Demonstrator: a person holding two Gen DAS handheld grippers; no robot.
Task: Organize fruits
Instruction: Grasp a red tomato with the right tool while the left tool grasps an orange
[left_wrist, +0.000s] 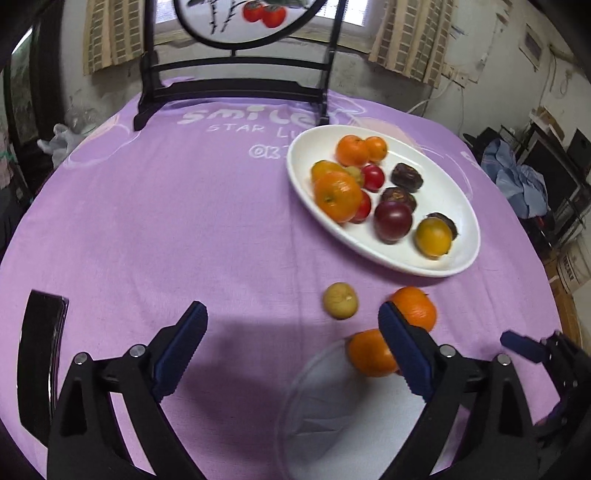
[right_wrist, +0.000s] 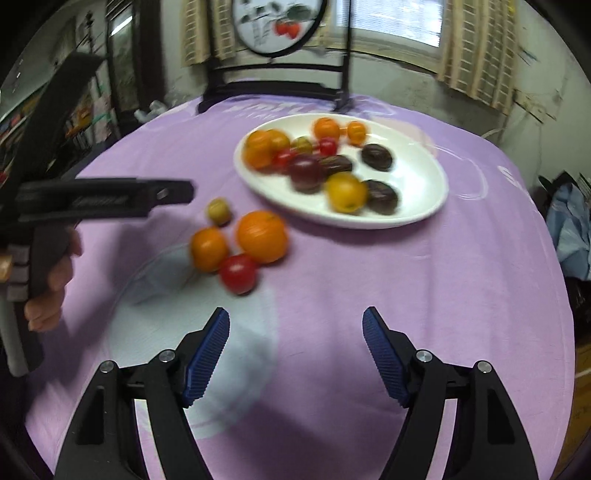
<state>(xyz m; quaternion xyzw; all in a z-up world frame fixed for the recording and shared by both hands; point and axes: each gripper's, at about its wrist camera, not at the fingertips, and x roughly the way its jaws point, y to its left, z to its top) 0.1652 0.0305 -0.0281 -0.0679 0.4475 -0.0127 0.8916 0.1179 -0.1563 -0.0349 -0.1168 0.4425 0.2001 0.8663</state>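
A white oval plate (left_wrist: 448, 184) (right_wrist: 417, 173) holds several fruits: oranges, red tomatoes, a purple one, yellow ones and dark brown ones. On the purple cloth in front of it lie a large orange (left_wrist: 417, 306) (right_wrist: 262, 236), a smaller orange (left_wrist: 369, 352) (right_wrist: 208, 248), a red tomato (right_wrist: 238, 273) and a small yellow-green fruit (left_wrist: 340, 300) (right_wrist: 218, 210). A clear glass plate (left_wrist: 332, 413) (right_wrist: 155, 280) lies near them. My left gripper (left_wrist: 291, 317) is open and empty, left of the loose oranges. My right gripper (right_wrist: 295, 321) is open and empty, short of the loose fruits.
A black chair (left_wrist: 236, 85) stands at the table's far edge. A dark phone-like object (left_wrist: 40, 354) lies at the left in the left wrist view. The right gripper's tip (left_wrist: 524, 343) shows at lower right there. The left gripper's body (right_wrist: 96, 201) and the hand holding it show at left in the right wrist view.
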